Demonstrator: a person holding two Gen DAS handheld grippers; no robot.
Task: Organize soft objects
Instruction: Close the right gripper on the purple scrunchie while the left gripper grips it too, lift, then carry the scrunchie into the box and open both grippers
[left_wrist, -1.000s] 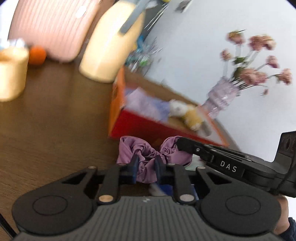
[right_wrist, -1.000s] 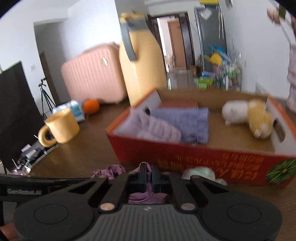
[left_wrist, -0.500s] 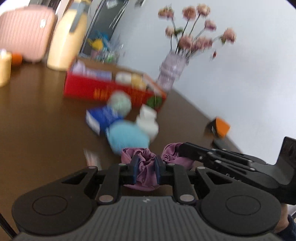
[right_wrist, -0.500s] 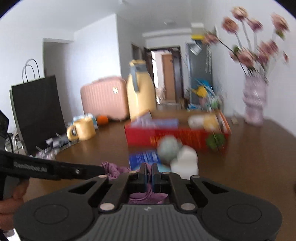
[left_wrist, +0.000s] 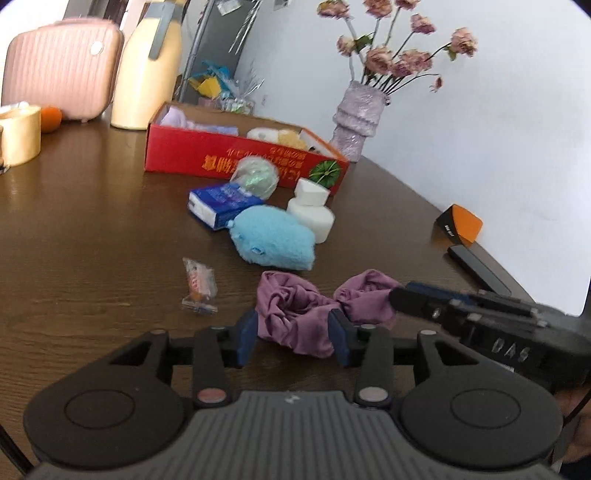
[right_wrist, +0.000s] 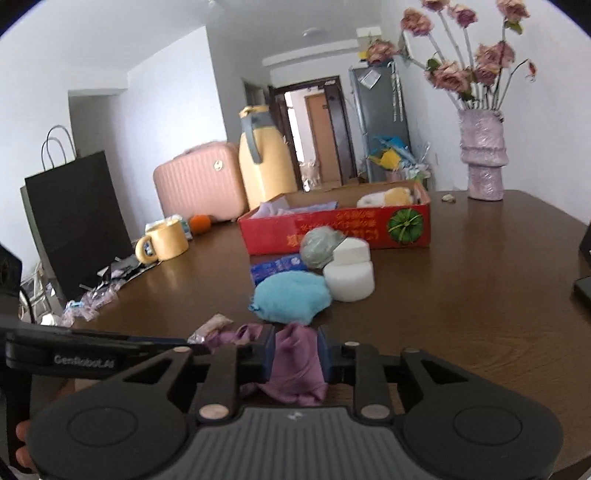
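The crumpled purple satin cloth (left_wrist: 295, 314) lies on the brown wooden table (left_wrist: 92, 240), bunched between both grippers' opening jaws. The left gripper (left_wrist: 293, 332) stands clear of it; the right gripper (right_wrist: 295, 354) brackets one end. Light, limp and slippery, it probably wants pinching at a thick fold.

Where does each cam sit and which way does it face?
Left wrist: on the left gripper, looking forward over the table; its fingers, opening, flank the purple cloth; right gripper enters from the right.
Right wrist: on the right gripper, facing the red box and doorway; its fingers, opening, flank the same cloth.
Shared: cloth, box, blue plush, vase.
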